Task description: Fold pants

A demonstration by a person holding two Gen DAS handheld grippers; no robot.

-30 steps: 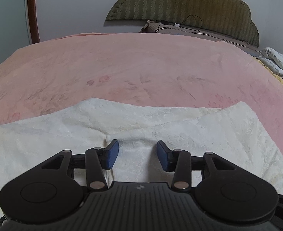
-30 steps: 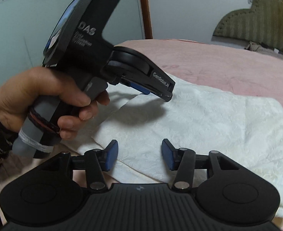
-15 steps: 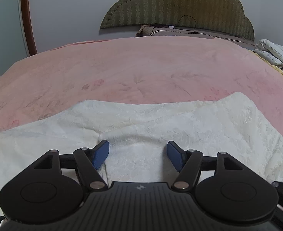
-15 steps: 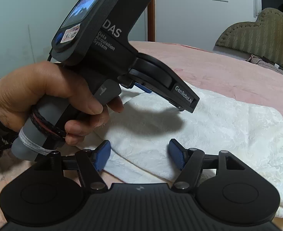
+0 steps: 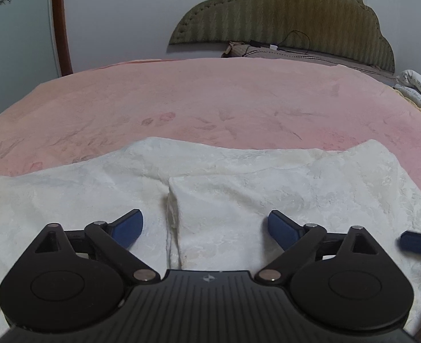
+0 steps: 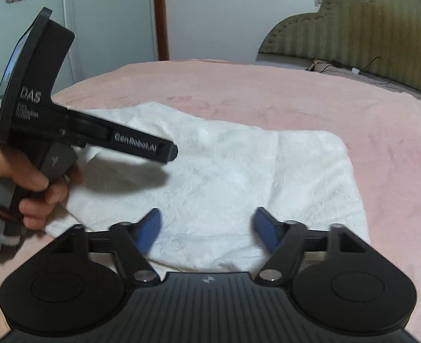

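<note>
The white textured pants [image 5: 239, 188] lie folded on the pink bed; they also show in the right wrist view [image 6: 239, 177]. A folded edge [image 5: 172, 223] runs toward me between the left fingers. My left gripper [image 5: 204, 228] is open wide and empty, just above the cloth. My right gripper [image 6: 207, 228] is open and empty over the pants' near edge. The left gripper's body [image 6: 96, 131], held in a hand, shows at the left of the right wrist view. A blue fingertip of the right gripper [image 5: 419, 243] shows at the left view's right edge.
The pink blanket [image 5: 210, 100] covers the bed beyond the pants. An olive padded headboard [image 5: 296, 14] with a cable stands at the back. Folded white bedding [image 5: 416, 88] lies at the far right. A white wall and a brown door frame [image 5: 60, 23] stand at the left.
Both grippers have opened wider. The left gripper has levelled out and sits lower over the cloth. The right gripper's fingertip has come into the left view.
</note>
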